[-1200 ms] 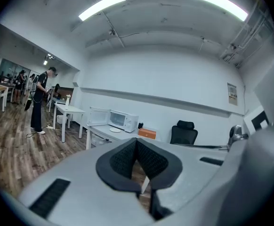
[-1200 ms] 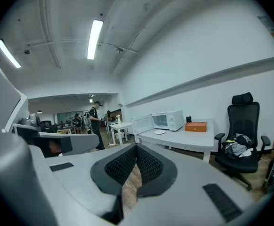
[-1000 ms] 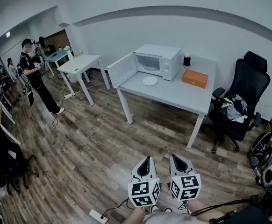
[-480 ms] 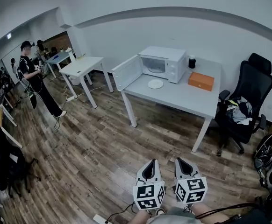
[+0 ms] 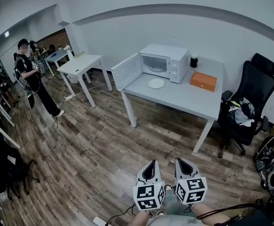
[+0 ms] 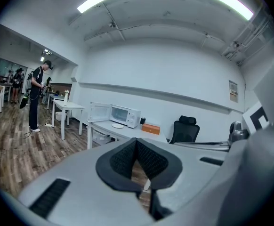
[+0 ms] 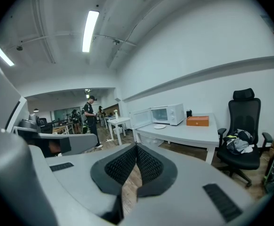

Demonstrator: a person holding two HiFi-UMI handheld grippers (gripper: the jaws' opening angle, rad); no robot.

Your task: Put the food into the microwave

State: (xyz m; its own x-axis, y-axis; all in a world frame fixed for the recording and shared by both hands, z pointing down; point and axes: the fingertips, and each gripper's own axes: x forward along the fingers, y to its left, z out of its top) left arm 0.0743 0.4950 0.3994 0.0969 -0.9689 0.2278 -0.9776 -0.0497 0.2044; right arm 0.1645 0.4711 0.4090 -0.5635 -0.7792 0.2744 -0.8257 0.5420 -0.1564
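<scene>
A white microwave (image 5: pixel 161 62) stands at the back of a grey table (image 5: pixel 184 98), its door (image 5: pixel 127 71) swung open to the left. In front of it lies a small white plate (image 5: pixel 156 83); I cannot make out what is on it. Both grippers hang low over the wooden floor, far short of the table. My left gripper (image 5: pixel 150 165) and right gripper (image 5: pixel 181 163) are side by side, each shut with nothing between the pads. The left gripper view shows the microwave (image 6: pixel 121 114) and plate (image 6: pixel 117 125) in the distance. So does the right gripper view: microwave (image 7: pixel 168 113), plate (image 7: pixel 159 126).
An orange box (image 5: pixel 203 81) and a dark cup (image 5: pixel 194 61) sit on the table's right part. A black office chair (image 5: pixel 250 102) with clothes on it stands to the right. White desks (image 5: pixel 80 65) and a standing person (image 5: pixel 31 76) are at the left. Wooden floor lies between me and the table.
The view has shifted a little, so the table sits slightly further right than one second ago. The grippers stay shut and side by side. The person at the left has stepped slightly left.
</scene>
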